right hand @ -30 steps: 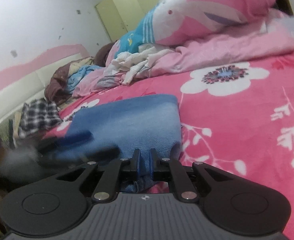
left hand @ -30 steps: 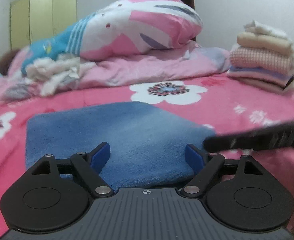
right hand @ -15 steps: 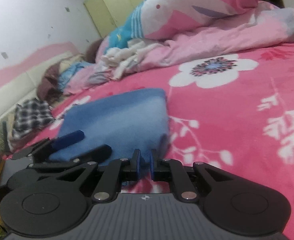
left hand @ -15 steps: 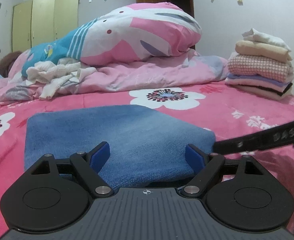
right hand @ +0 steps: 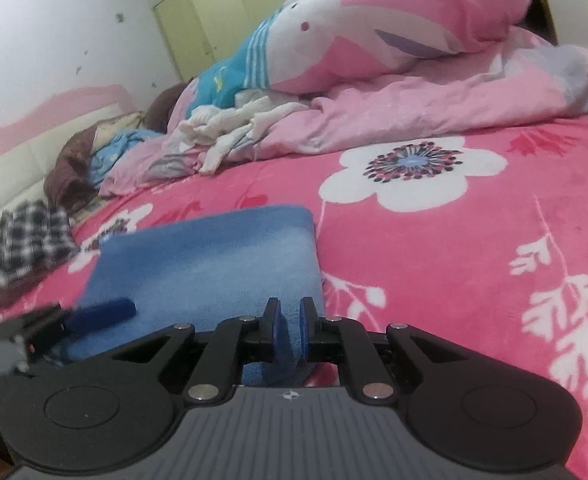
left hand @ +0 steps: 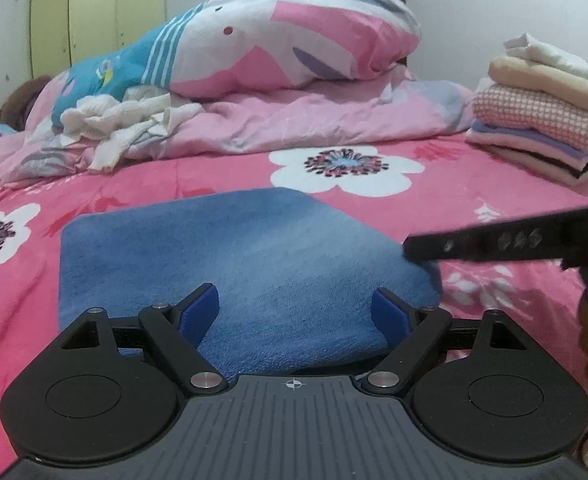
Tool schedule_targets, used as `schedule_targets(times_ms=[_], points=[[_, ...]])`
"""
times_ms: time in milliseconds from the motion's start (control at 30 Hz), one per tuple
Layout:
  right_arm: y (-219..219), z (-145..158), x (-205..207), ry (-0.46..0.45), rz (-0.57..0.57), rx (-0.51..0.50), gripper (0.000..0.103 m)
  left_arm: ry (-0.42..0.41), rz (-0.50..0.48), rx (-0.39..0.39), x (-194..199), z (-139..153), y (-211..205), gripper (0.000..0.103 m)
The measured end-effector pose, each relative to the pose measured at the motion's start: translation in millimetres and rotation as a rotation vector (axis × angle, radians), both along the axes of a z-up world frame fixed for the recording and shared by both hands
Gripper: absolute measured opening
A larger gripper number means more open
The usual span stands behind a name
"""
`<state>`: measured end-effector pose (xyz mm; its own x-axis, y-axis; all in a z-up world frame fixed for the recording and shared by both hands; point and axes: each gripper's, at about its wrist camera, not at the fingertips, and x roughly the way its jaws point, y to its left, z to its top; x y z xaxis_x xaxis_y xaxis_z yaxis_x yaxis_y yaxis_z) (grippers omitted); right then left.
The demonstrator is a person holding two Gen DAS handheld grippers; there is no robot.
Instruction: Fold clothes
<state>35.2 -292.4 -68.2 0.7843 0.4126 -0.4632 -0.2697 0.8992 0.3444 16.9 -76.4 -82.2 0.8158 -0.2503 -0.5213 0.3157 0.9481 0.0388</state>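
Left gripper point(left hand: 296, 312) spread wide; right gripper point(right hand: 288, 326) pinched.

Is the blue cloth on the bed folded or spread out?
Folded: the blue cloth lies as a compact thick rectangle with a rounded, doubled far edge.

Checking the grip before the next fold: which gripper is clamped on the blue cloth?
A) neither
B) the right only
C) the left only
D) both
B: the right gripper has its fingers pinched on the near edge of the blue cloth, while the left gripper stands wide open over it.
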Motion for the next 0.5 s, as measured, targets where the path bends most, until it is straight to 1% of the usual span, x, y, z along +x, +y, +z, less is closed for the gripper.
schedule_targets(times_ms=[67, 167, 200, 233, 300, 367, 500], points=[[-1.6, 3.5, -1.6, -0.004, -0.001, 0.005, 0.011, 0.017, 0.009, 0.009, 0.7, 2.0, -1.0, 0.085], [1.6, -2.6, -0.1, 0.014, 0.006, -0.036, 0.011, 0.034, 0.02, 0.032, 0.1, 4.0, -4.0, 0.085], [2.8, -8.5, 2.1, 0.03, 0.006, -0.055, 0.013, 0.042, 0.022, 0.039, 0.2, 4.6, -5.2, 0.085], [1.3, -13.8, 2.3, 0.036, -0.002, -0.051, 0.02, 0.048, 0.024, 0.046, 0.2, 5.2, -6.2, 0.086], [-4.3, -10.3, -0.6, 0.046, -0.02, -0.015, 0.02, 0.056, 0.036, 0.06, 0.0, 6.9, -7.6, 0.086], [-6.9, -2.4, -7.2, 0.027, -0.028, -0.003, 0.02, 0.068, 0.046, 0.059, 0.7, 8.5, -7.6, 0.087], [-5.5, 8.2, -16.9, -0.023, 0.002, 0.013, 0.02, 0.082, 0.059, 0.07, 1.4, 9.9, -10.0, 0.087]])
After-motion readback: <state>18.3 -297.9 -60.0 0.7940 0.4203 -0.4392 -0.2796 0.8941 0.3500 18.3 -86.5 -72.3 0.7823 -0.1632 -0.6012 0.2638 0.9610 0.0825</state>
